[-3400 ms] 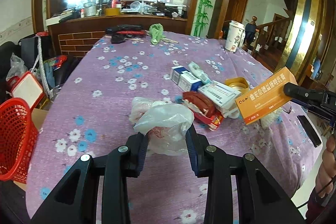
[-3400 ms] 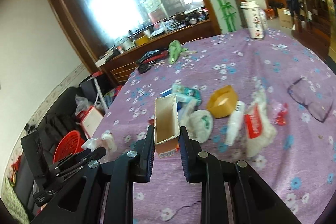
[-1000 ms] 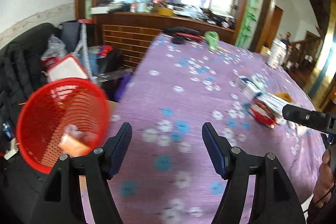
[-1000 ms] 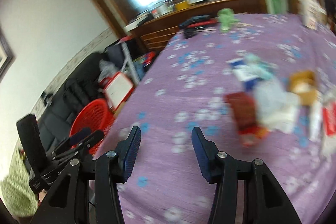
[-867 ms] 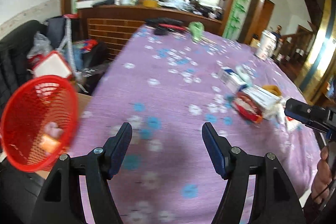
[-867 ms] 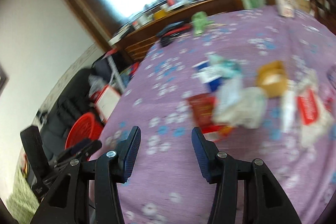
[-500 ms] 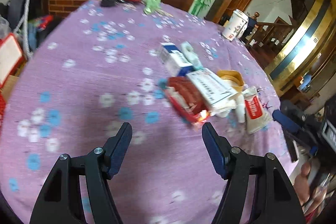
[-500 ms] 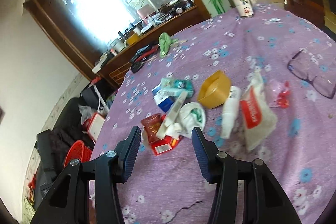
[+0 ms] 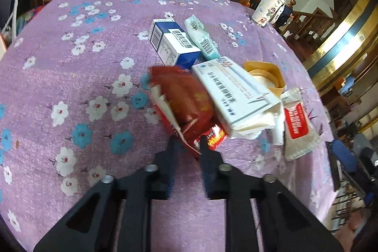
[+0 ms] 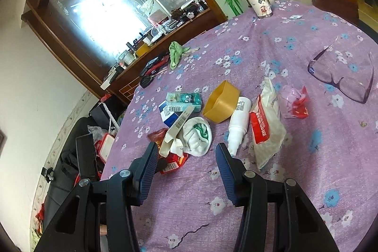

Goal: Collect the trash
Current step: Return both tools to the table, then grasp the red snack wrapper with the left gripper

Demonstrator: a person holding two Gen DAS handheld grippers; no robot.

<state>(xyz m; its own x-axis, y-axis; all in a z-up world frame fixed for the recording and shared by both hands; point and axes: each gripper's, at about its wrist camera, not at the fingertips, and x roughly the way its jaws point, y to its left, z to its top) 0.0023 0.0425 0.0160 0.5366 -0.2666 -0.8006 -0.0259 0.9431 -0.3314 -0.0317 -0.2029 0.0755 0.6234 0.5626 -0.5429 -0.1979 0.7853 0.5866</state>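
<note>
Left wrist view: the left gripper (image 9: 187, 145) is closing on the red wrapper's (image 9: 186, 103) near corner — its length running straight ahead — while the right gripper (image 10: 186, 157) is hovering half-open, empty.

Left gripper (image 9: 187, 142) left the basket — now closing on red wrapper (image 9: 189, 105).

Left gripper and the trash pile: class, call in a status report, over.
Left gripper closing on the near corner of the red wrapper. Right gripper open, empty, hovering short of the pile. White carton leans on that wrapper; could drag along.
</note>
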